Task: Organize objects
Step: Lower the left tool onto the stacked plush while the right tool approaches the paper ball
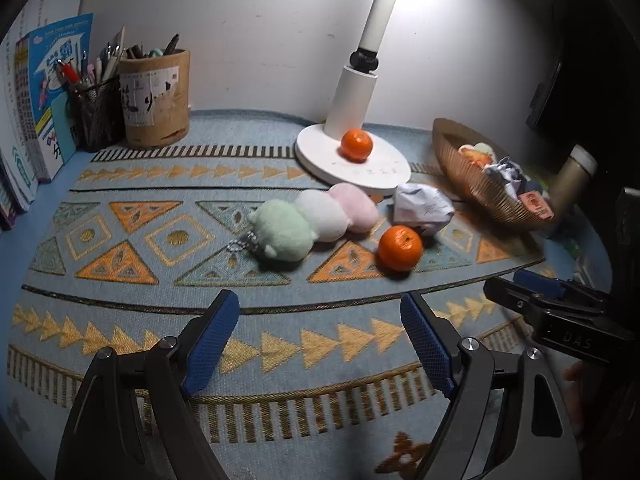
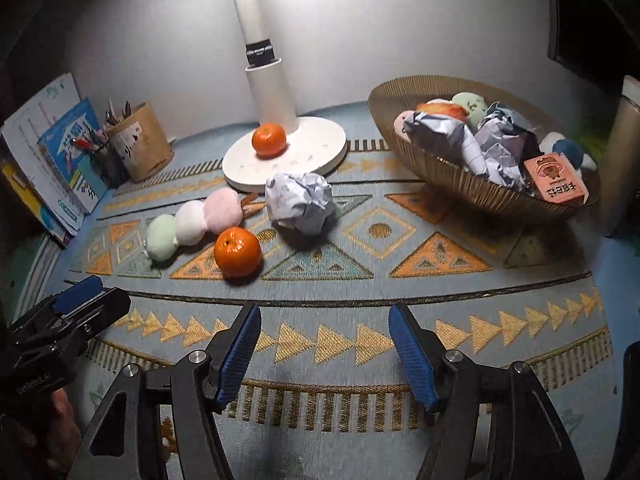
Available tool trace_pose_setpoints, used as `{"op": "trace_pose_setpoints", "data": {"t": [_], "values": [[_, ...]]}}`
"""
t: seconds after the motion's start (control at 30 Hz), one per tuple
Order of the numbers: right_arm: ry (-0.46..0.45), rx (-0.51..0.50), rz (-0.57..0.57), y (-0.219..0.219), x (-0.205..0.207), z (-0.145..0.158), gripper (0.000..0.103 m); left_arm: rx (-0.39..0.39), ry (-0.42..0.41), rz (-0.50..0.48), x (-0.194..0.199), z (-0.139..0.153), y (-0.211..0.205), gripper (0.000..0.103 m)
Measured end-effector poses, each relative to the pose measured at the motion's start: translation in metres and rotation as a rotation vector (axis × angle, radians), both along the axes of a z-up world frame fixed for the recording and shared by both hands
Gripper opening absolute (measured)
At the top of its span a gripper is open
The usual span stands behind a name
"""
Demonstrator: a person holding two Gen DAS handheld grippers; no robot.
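Both my claws hover over the patterned blue woven mat (image 2: pixel 320 292), reaching in. My left claw (image 1: pixel 320 340) is wide apart and empty; my right claw (image 2: pixel 324 344) gapes too, holding nothing. The near orange tangerine (image 2: pixel 237 252) sits beside the crumpled white paper ball (image 2: pixel 300 202). Next, I'd say: close on one and carry it right to the gold ribbed basket (image 2: pixel 460 180).

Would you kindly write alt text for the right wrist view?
The open, empty right gripper hovers over a patterned mat, facing an orange, a crumpled paper ball and a three-ball plush. A full basket sits right; another orange rests on the lamp base.
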State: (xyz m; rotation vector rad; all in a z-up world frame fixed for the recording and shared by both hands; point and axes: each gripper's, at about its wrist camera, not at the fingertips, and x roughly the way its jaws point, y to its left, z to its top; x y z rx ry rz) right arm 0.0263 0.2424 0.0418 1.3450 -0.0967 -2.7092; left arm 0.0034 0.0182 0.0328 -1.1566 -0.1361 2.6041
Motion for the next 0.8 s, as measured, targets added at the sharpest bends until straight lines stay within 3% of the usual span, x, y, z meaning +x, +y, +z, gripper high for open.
{"op": "trace_pose_setpoints", "data": {"t": [0.23,0.3,0.33,0.4,0.8], "values": [[-0.023,0.073,-0.020,-0.006,-0.002,-0.025,0.065,-0.031,-0.019,0.026,-0.003,-0.019,0.000,0.082],[0.008,0.105,-0.029,-0.009,0.000,-0.022,0.066,-0.050,-0.013,0.044,-0.001,-0.019,0.000,0.082],[0.022,0.113,-0.031,-0.009,0.002,-0.021,0.069,-0.068,-0.009,0.059,0.000,-0.020,0.000,0.082],[0.038,0.133,-0.043,-0.010,0.005,-0.019,0.087,-0.106,-0.005,0.088,0.000,-0.021,0.001,0.082],[0.035,0.128,-0.056,-0.008,0.004,-0.018,0.088,-0.140,-0.018,0.116,-0.003,-0.023,-0.001,0.082]]}}
